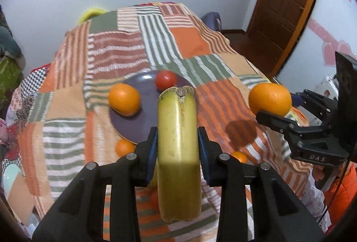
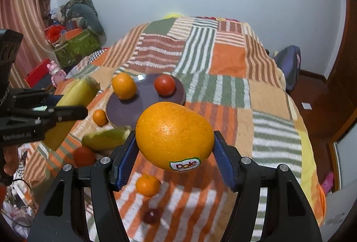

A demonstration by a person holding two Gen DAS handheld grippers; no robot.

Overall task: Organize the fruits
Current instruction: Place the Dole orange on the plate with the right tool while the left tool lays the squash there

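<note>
Blue-padded left gripper (image 1: 177, 148) clamped on yellow-green banana piece (image 1: 177, 152), held above patchwork striped cloth (image 1: 223, 94), at six o'clock of dark purple round plate (image 1: 142, 108). Right gripper (image 2: 174, 152) closed around large stickered orange (image 2: 174, 136), likewise aloft near that plate's six o'clock edge.

Both views are evenly bright indoors, with fisheye bending and dark vignetted corners. A soft shadow (image 1: 242, 132) falls on the blanket (image 1: 125, 56) under the held orange (image 1: 270, 99). Motion blur smears the patchwork stripes; light possibly comes from overhead.
</note>
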